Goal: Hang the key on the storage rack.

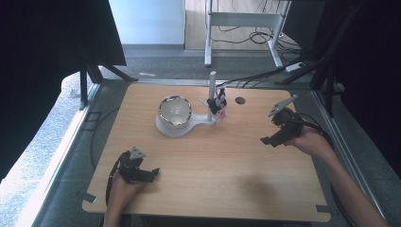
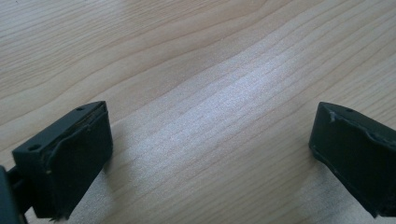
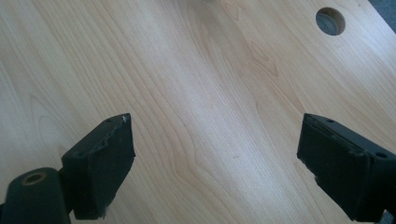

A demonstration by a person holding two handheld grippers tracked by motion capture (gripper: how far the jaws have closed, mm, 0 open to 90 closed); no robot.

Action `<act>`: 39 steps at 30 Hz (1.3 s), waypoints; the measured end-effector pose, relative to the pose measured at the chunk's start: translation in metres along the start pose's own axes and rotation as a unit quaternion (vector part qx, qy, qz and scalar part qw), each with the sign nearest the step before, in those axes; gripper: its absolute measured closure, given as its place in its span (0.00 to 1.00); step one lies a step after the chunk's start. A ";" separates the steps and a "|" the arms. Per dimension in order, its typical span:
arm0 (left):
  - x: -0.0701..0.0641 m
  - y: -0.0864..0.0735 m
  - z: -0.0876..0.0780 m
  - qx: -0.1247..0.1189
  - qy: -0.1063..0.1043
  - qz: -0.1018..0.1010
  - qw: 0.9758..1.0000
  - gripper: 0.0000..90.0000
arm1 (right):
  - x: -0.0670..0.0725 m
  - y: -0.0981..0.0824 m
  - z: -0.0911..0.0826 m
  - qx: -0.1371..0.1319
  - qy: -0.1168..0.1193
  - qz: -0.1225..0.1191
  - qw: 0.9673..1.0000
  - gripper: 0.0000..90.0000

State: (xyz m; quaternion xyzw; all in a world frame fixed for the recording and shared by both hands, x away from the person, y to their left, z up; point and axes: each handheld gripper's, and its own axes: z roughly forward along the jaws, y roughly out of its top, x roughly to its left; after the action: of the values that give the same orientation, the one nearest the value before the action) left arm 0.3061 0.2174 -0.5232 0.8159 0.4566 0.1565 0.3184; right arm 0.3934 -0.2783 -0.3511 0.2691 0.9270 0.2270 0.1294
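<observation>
A shiny round bowl sits on a white stand base at the table's far middle, with a white upright post and a small dark and pink object beside it. My left gripper rests at the near left of the wooden table, held by a hand. Its jaws stand wide apart over bare wood in the left gripper view. My right gripper hovers at the right, also open, with bare wood between its jaws.
A round cable hole lies in the tabletop behind the stand; the same hole shows in the right gripper view. Cables trail over the floor beyond the table. A white desk frame stands farther back.
</observation>
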 end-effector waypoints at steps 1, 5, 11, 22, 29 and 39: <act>0.000 0.000 0.000 0.000 0.001 0.000 1.000 0.00 | 0.001 -0.003 0.001 -0.004 0.001 0.003 1.000 0.11; 0.000 0.000 0.000 0.000 0.001 0.001 1.000 0.00 | 0.005 -0.014 0.007 -0.014 -0.009 0.011 1.000 0.10; 0.000 0.000 0.000 0.000 0.001 -0.001 1.000 0.00 | 0.012 -0.033 0.019 -0.029 -0.017 0.023 0.999 0.09; 0.000 0.000 0.000 0.001 0.001 0.000 1.000 0.00 | 0.026 -0.077 0.045 -0.062 -0.029 0.073 0.995 0.08; 0.000 0.000 0.000 0.001 0.001 0.000 1.000 0.00 | 0.037 -0.104 0.072 -0.068 -0.033 0.107 0.991 0.08; 0.000 0.000 0.000 0.001 0.001 0.000 1.000 0.00 | 0.052 -0.131 0.102 -0.075 -0.054 0.147 0.985 0.07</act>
State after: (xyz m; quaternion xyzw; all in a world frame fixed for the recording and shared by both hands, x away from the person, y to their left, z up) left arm 0.3059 0.2174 -0.5233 0.8159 0.4571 0.1567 0.3175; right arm 0.3300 -0.3113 -0.5097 0.4043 0.8490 0.2976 0.1645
